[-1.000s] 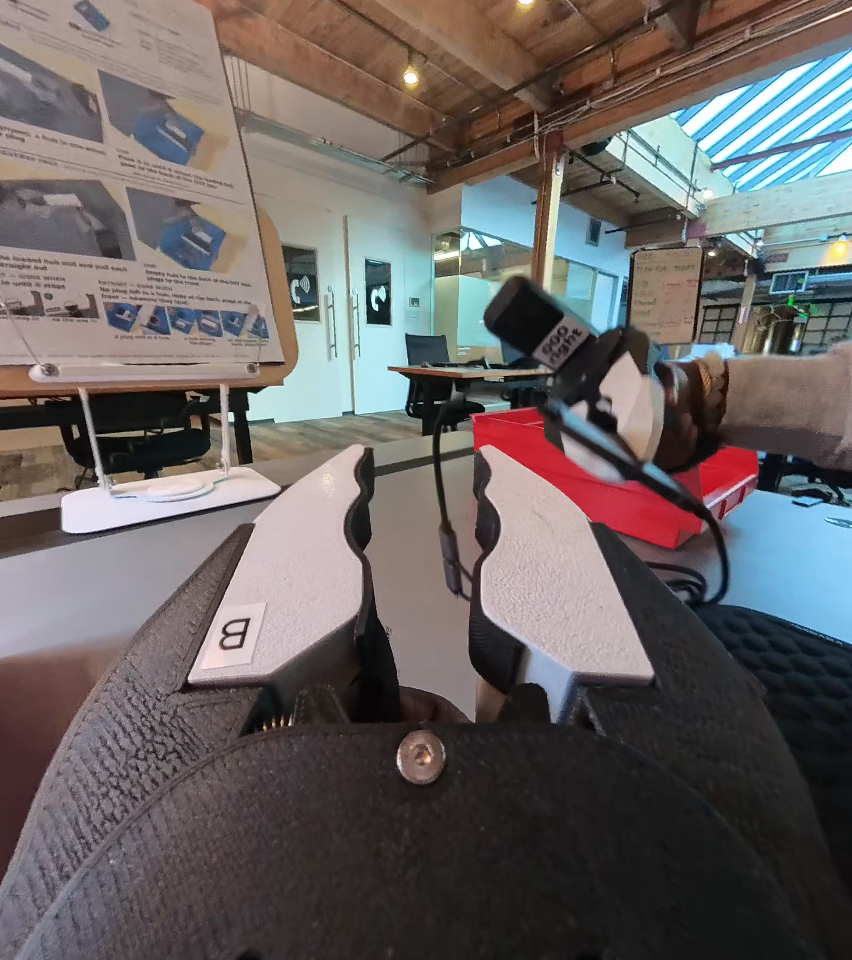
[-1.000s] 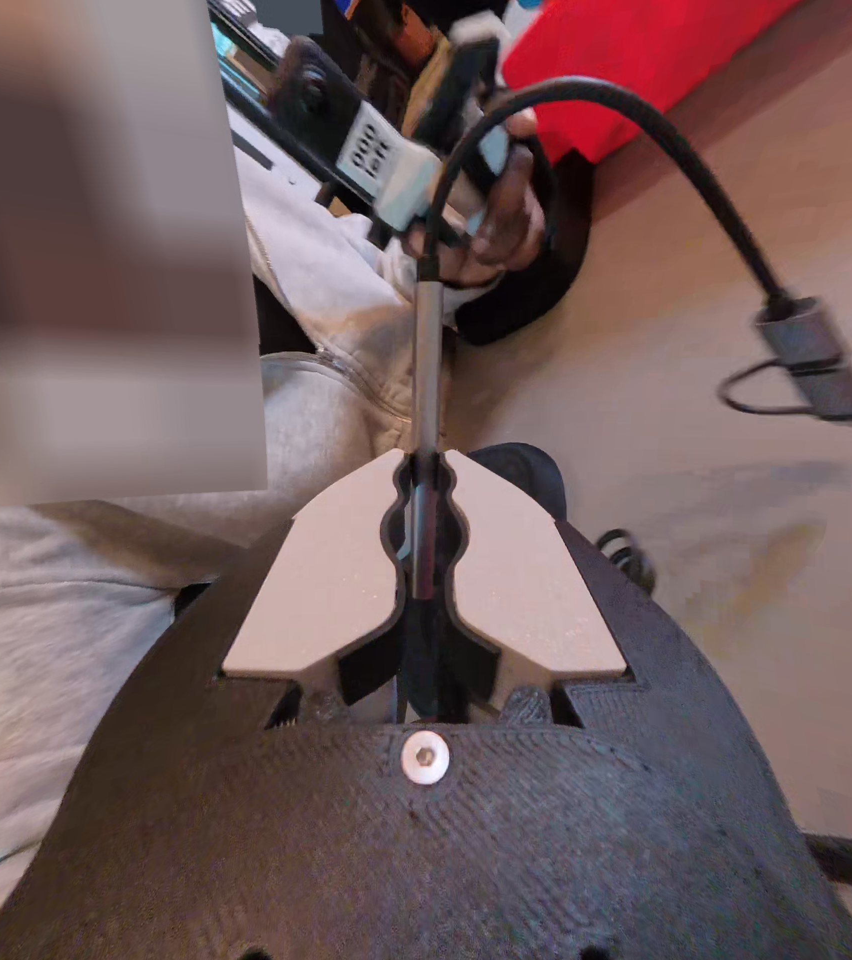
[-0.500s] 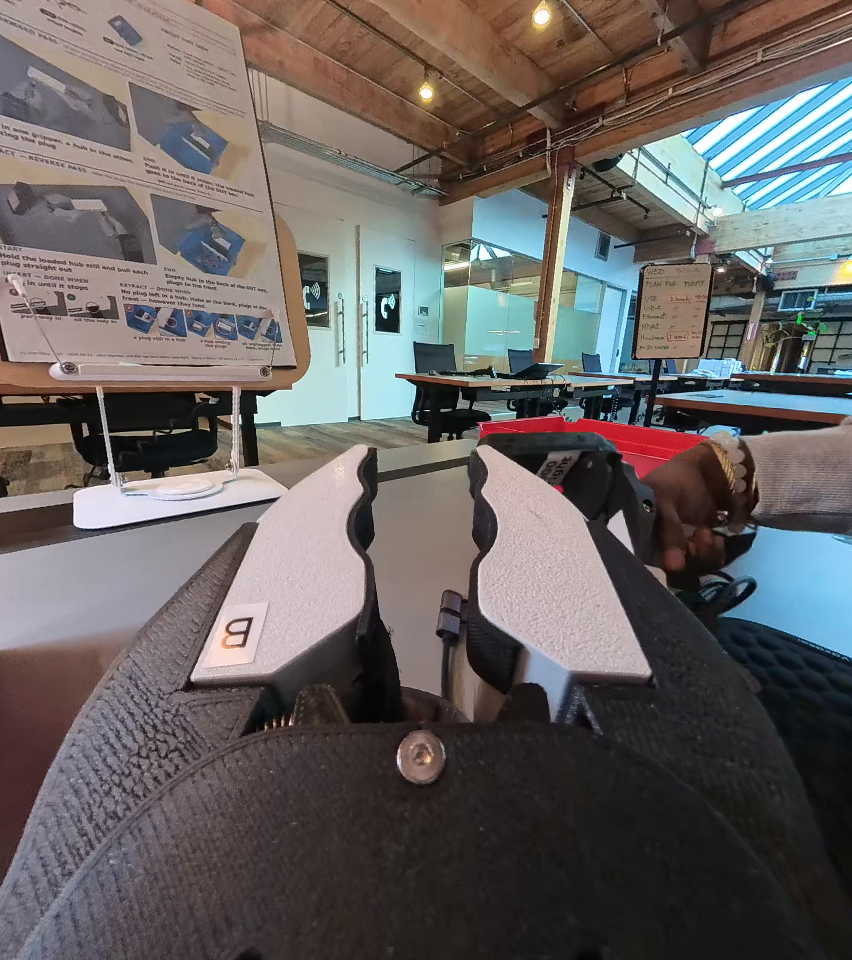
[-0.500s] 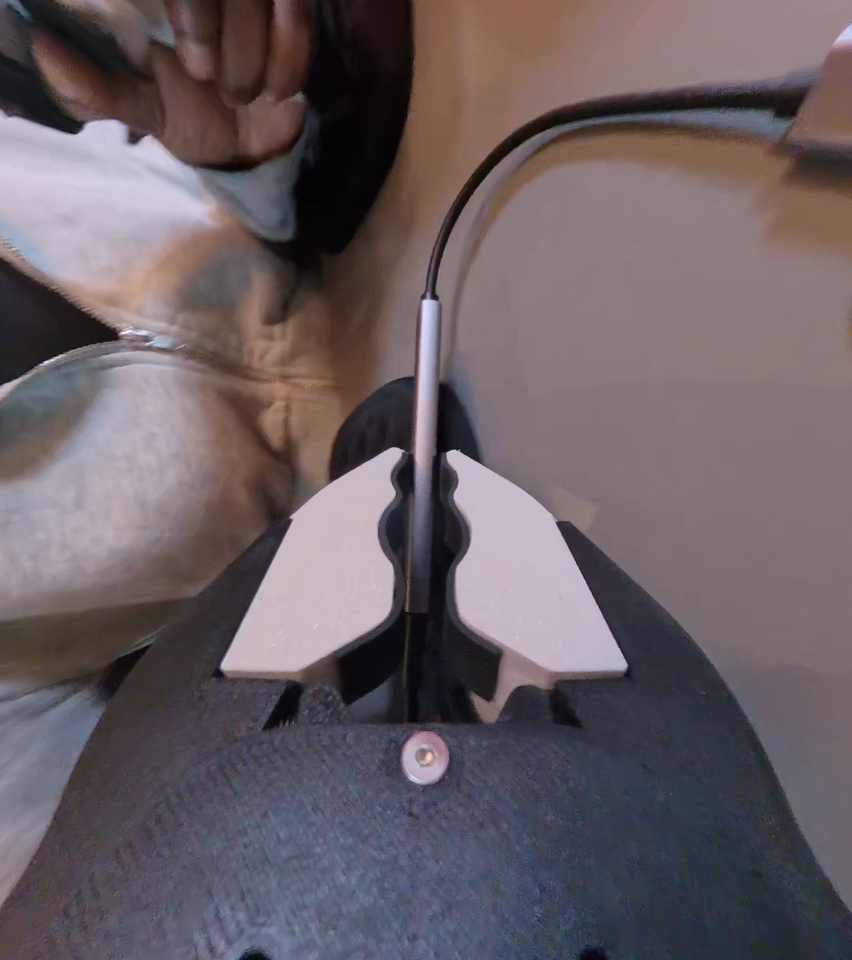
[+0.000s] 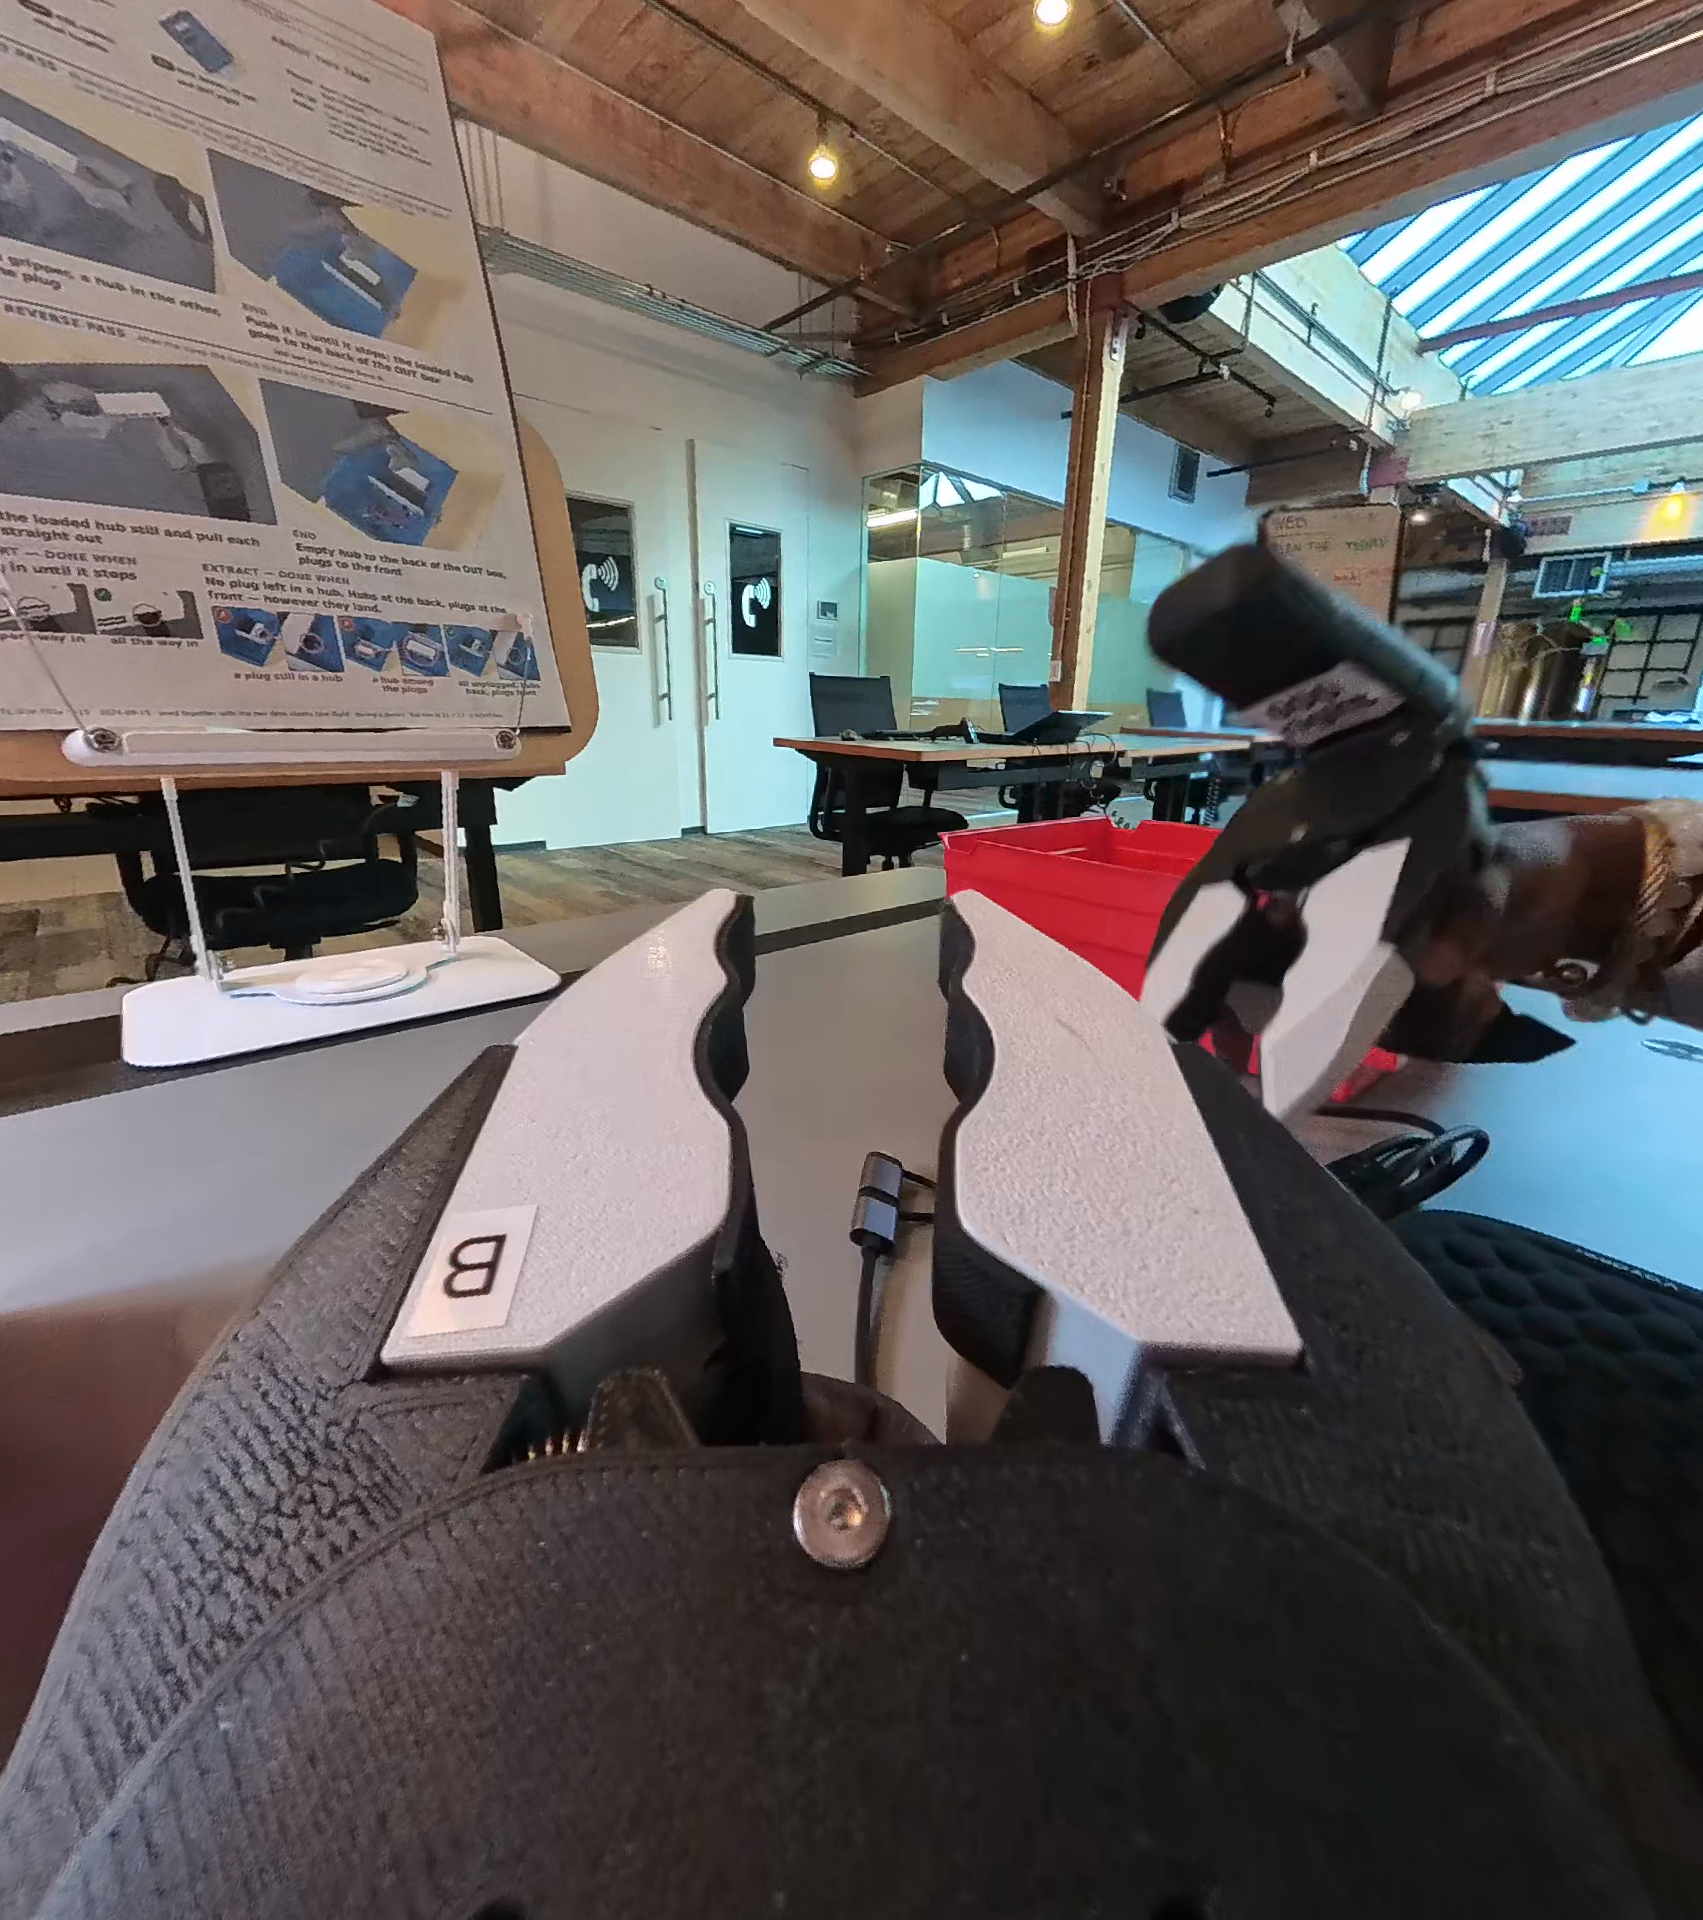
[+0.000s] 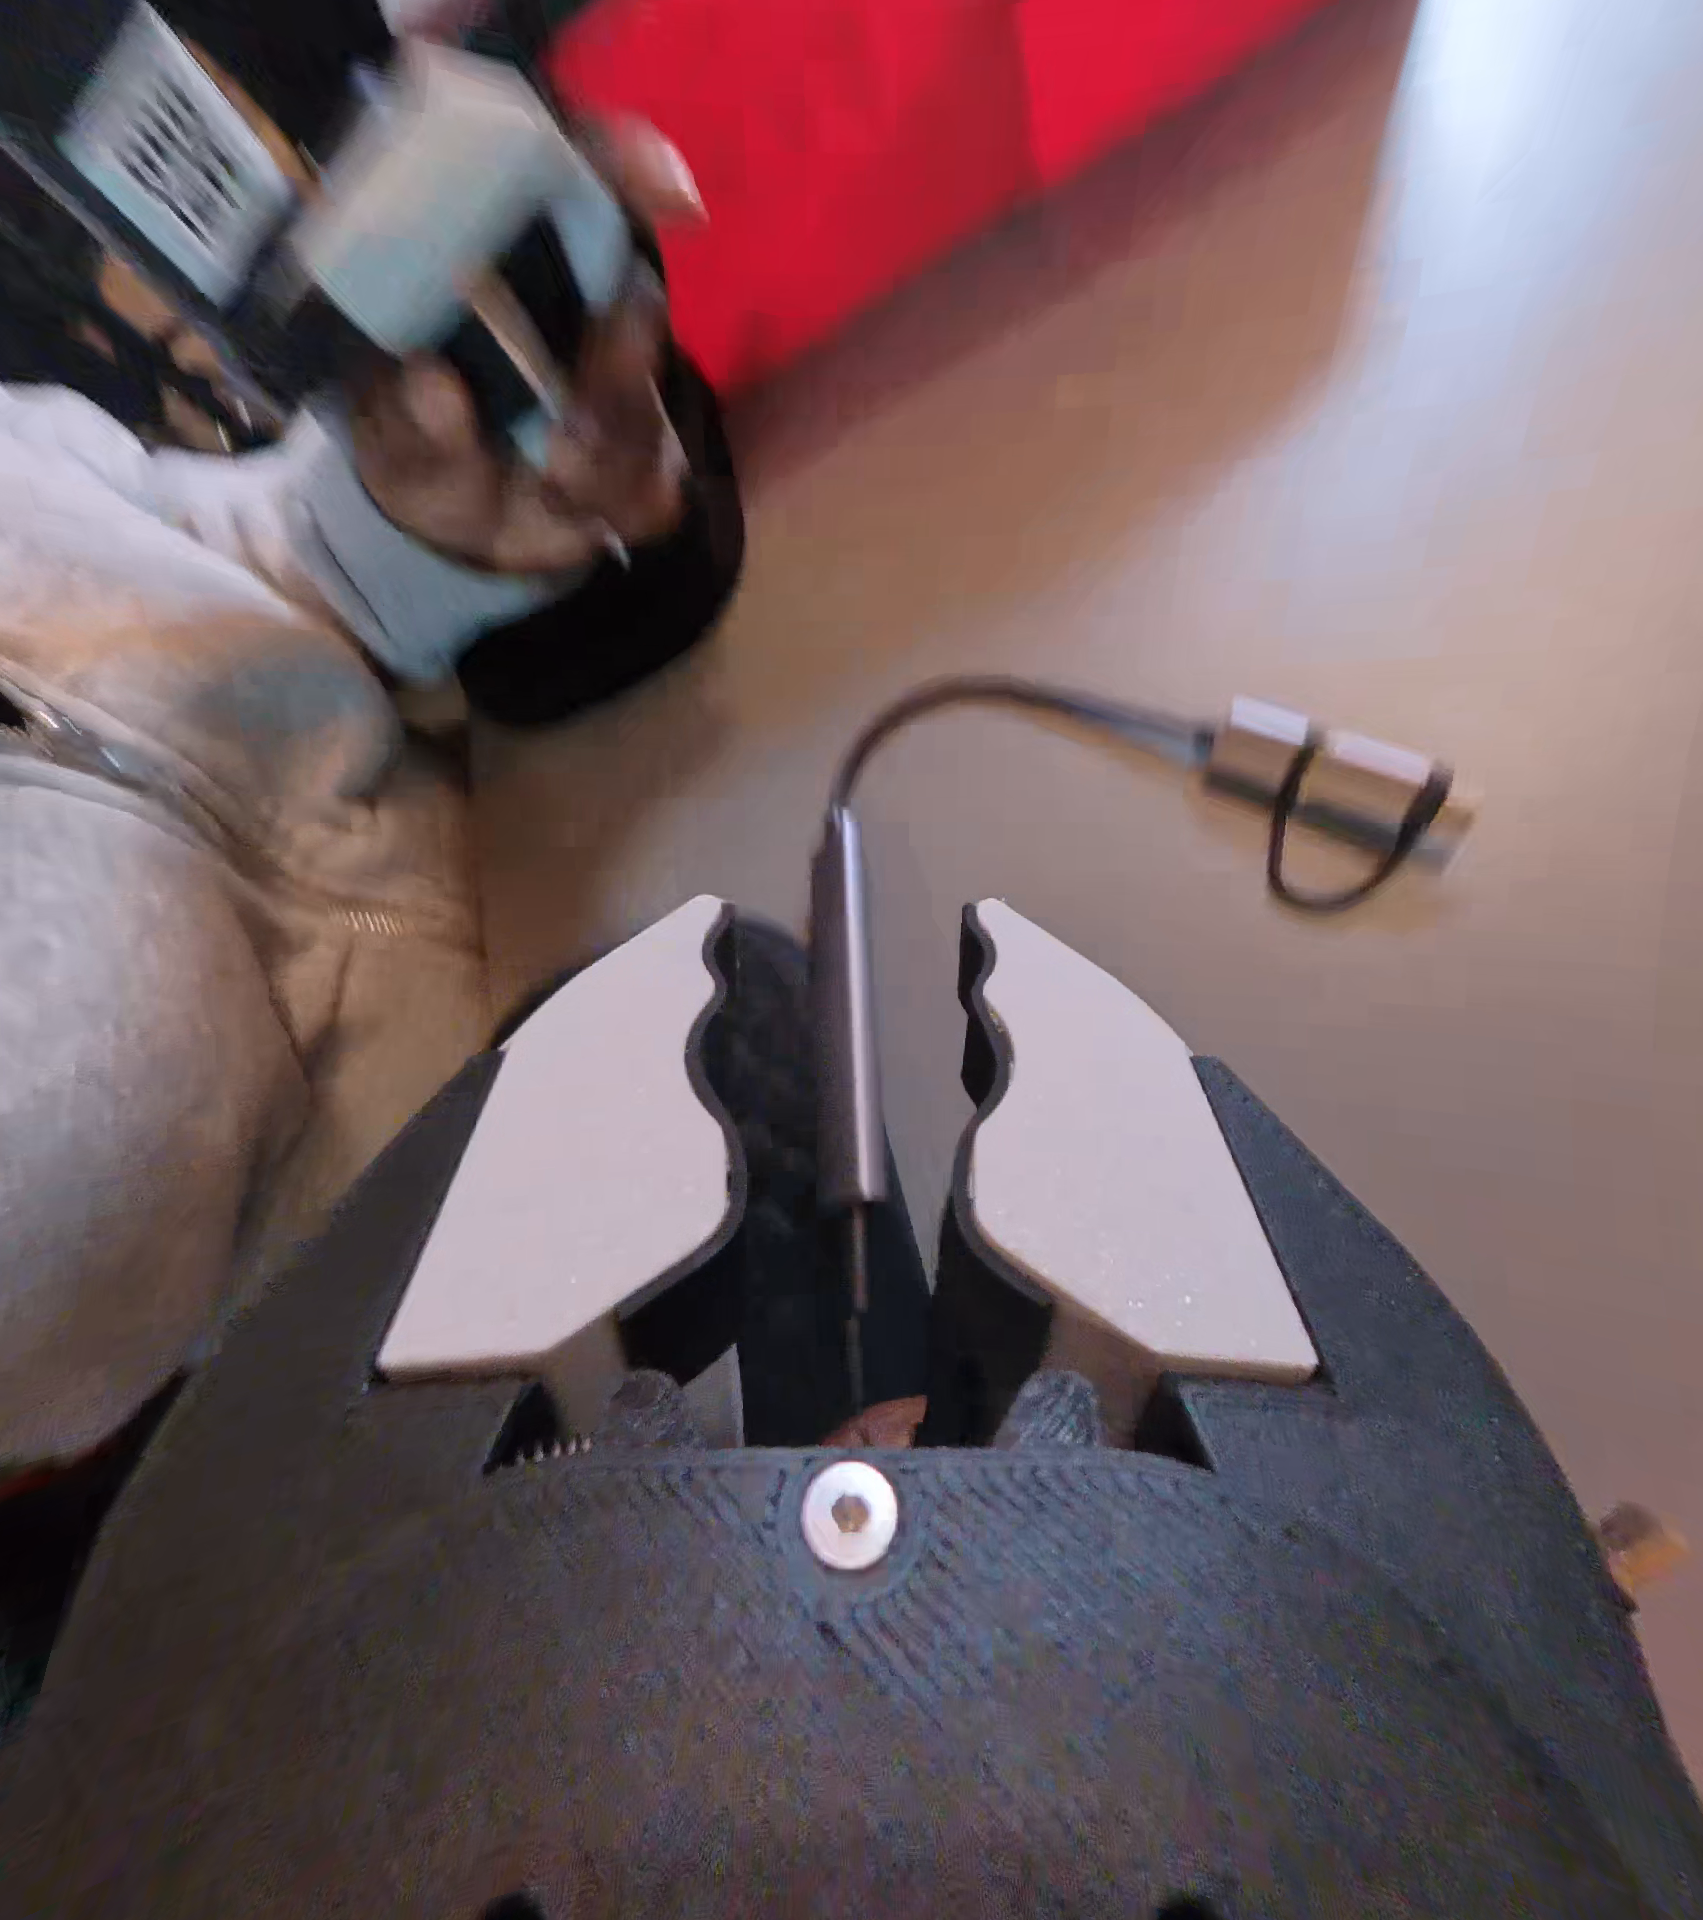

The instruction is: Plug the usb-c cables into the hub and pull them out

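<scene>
The slim grey hub (image 6: pixel 849 1023) lies on the table (image 6: pixel 1242 436) in the gap of the right hand-held gripper (image 6: pixel 845 914), whose jaws stand wide apart and touch nothing; the hub's long axis runs straight along the fingers, so a squeeze would likely catch it across its narrow width. From the hub's far end a dark cable (image 6: pixel 940 707) curves right to a pair of grey plugs (image 6: pixel 1325 764) lying well apart from the hub. The left hand-held gripper (image 5: pixel 842 925) is also spread and empty, with one plug (image 5: pixel 873 1200) showing between its fingers on the table beyond, so the right one is plainly nearer the hub. The hub's near end is lost in shadow between the jaws, and whether any plug sits in it I cannot tell.
</scene>
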Demonstrator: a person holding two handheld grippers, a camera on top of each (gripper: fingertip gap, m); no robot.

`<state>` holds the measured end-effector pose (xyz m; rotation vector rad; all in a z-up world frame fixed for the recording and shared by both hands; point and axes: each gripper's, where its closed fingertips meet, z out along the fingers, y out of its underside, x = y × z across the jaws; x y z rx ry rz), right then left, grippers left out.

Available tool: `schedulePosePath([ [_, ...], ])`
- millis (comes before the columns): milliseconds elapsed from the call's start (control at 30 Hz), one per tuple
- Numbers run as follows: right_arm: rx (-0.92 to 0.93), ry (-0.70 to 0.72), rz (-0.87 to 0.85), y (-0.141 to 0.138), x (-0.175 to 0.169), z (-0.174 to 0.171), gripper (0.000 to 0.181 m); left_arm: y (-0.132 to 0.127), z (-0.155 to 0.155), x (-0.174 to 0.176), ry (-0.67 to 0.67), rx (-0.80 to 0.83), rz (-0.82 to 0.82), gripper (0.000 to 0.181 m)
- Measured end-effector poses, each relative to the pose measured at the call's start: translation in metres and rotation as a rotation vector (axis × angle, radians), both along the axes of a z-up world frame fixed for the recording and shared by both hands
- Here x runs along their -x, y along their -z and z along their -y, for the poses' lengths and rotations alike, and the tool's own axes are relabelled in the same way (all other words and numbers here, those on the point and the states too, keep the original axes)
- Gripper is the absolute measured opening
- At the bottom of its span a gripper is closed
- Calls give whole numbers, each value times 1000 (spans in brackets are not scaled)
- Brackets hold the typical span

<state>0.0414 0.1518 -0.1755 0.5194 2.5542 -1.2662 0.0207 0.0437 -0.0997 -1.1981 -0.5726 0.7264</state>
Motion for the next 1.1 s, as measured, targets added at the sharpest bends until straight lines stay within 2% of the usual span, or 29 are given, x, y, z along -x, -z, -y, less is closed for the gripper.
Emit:
schedulePosePath([
  [100,329,85,-190,-58,-4,25,52,-1,-5,-4,34,9,-8,34],
  [167,600,199,-325,-98,-7,35,85,-1,-10,-8,63,21,-20,34],
  [233,795,303,-468,-119,-8,34,102,2,-17,-13,97,50,-28,34],
  [267,859,360,-539,-123,-6,32,112,3,-21,-15,111,71,-36,34],
  [400,1188,609,-730,-140,-1,5,116,6,-32,-24,135,151,-101,35],
  [533,1232,676,-786,-146,0,-10,120,-6,-30,-32,146,120,-148,45],
  [633,1355,731,-741,-151,1,-28,120,-23,-17,-44,203,110,-176,56],
  [700,1394,754,-730,-153,1,-37,120,-34,5,-45,163,203,-200,56],
  [733,1406,766,-726,-152,2,-41,120,-39,22,-41,100,276,-210,56],
  [800,1434,775,-706,-153,3,-46,119,-52,73,-22,-112,402,-184,56],
  [867,1457,789,-691,-153,4,-50,117,-59,136,-4,-329,403,-50,72],
  [933,1474,800,-676,-152,5,-53,116,-45,186,6,-433,339,133,76],
  [1000,1488,808,-662,-151,6,-56,115,-21,219,15,-503,330,258,75],
  [1100,1500,817,-651,-150,7,-59,112,28,230,28,-488,443,455,67],
])
